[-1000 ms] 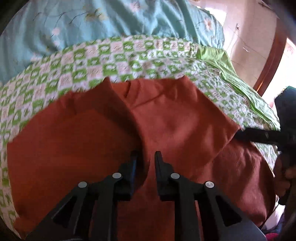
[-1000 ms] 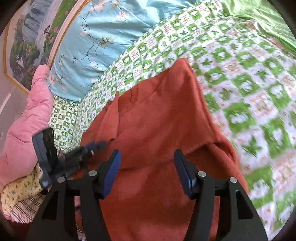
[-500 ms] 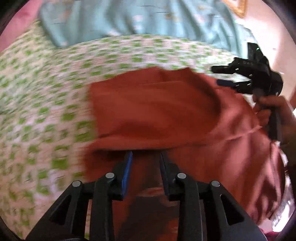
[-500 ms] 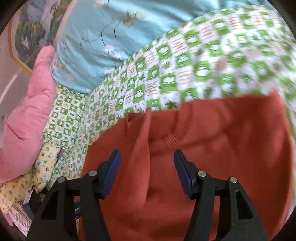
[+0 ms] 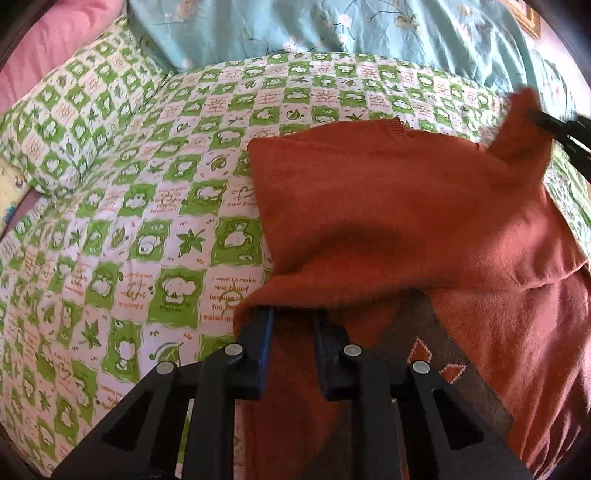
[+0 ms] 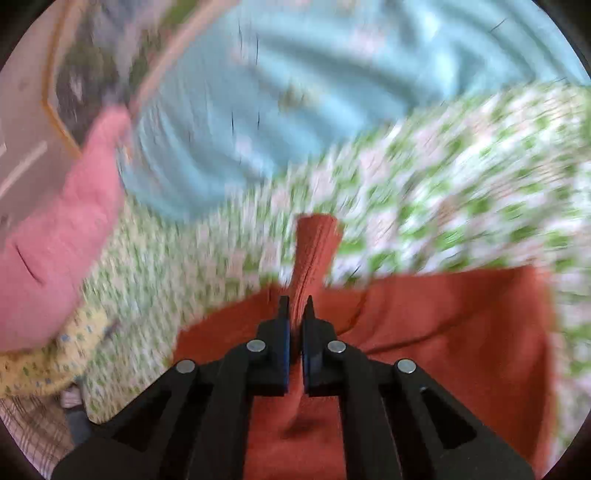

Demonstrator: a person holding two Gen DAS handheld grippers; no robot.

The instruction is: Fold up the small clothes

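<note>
A rust-orange sweater (image 5: 388, 206) lies on the green-and-white checked bedspread (image 5: 122, 221). My left gripper (image 5: 291, 314) has its jaws narrowly apart with the sweater's lower left edge draped over the tips, so I cannot tell whether it grips. In the right wrist view, which is blurred, my right gripper (image 6: 295, 306) is shut on a raised fold of the sweater (image 6: 314, 251). The right gripper also shows in the left wrist view (image 5: 565, 136) at the far right, pinching a lifted corner.
A light blue floral quilt (image 5: 332, 33) lies at the back. A pink pillow (image 6: 55, 243) and a yellow patterned cloth (image 6: 33, 365) sit at the left. A framed picture (image 6: 85, 66) hangs on the wall.
My right gripper went from wide open to shut on a fold of the sweater and is moving fast. My left gripper swung left, with the sweater edge now over its tips.
</note>
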